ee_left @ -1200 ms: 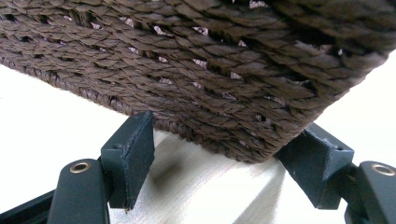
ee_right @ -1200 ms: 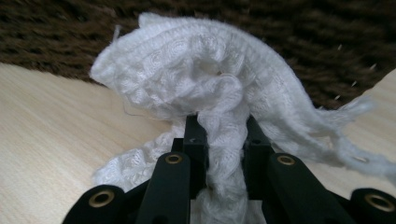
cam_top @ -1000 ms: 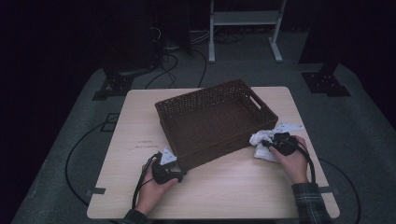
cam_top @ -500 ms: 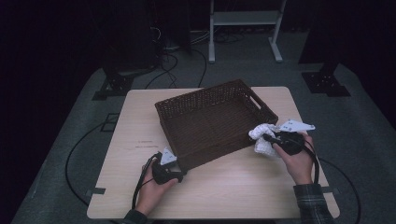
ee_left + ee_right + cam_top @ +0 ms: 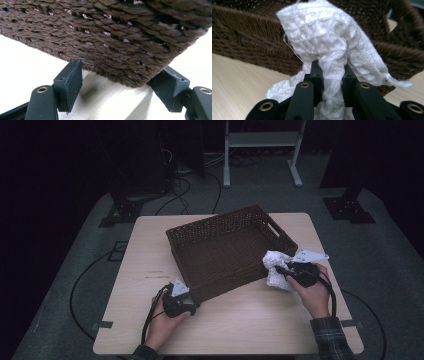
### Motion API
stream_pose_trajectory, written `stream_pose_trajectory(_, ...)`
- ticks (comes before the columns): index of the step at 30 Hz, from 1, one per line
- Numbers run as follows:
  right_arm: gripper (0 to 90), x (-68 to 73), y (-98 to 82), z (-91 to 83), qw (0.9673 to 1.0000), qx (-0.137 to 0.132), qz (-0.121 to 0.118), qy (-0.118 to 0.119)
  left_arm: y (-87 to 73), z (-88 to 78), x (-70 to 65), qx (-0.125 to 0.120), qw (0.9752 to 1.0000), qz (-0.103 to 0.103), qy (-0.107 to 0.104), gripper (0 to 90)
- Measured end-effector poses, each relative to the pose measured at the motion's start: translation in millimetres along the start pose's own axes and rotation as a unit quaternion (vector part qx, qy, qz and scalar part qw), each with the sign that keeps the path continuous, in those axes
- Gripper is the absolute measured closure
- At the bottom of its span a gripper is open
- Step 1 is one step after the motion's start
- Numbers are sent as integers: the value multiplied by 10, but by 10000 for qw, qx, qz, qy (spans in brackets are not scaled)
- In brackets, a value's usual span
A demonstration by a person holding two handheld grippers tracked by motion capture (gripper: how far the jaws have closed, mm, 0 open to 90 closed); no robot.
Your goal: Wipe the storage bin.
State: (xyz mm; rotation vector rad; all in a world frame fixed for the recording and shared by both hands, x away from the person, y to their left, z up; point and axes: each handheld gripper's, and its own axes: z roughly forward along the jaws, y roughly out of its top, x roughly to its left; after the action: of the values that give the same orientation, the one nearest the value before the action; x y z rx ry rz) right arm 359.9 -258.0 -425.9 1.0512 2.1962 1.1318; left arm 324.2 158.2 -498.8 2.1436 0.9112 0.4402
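At the lower left of the high view, the left gripper sits at the near corner of the brown wicker basket. In the left gripper view its jaws stand spread around that corner, one on each side; whether the pads actually press the weave I cannot tell, and one looks just short of it. If that contact is loose, the basket could slide or twist on the pale table the moment anything bumps its wall, since nothing else steadies it.

Further right, at centre right of the high view, the right gripper is pressed together on a bunched fold of the white waffle-weave cloth, which hangs just outside the basket's near right wall, about level with its rim. In the right gripper view the cloth billows above the jaws while a tail droops towards the table. My worry is that tail: carried over too low, it could catch on the rough rim and drape outside instead of landing within. The pinch also takes only a narrow twist, so a snag might pull the cloth free.
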Motion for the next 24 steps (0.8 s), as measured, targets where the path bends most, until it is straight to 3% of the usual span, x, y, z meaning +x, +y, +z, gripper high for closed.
stream_pose_trajectory(12, 763, -9, -106, 280, 9991, 411, 90, 102, -1, 1, 4, -10, 10000, 13, -21, 275)
stream_pose_trajectory(24, 763, -6, -198, 443, 9967, 772, 138, 191, -1, 2, 5, -17, 10000, 4, -28, 276)
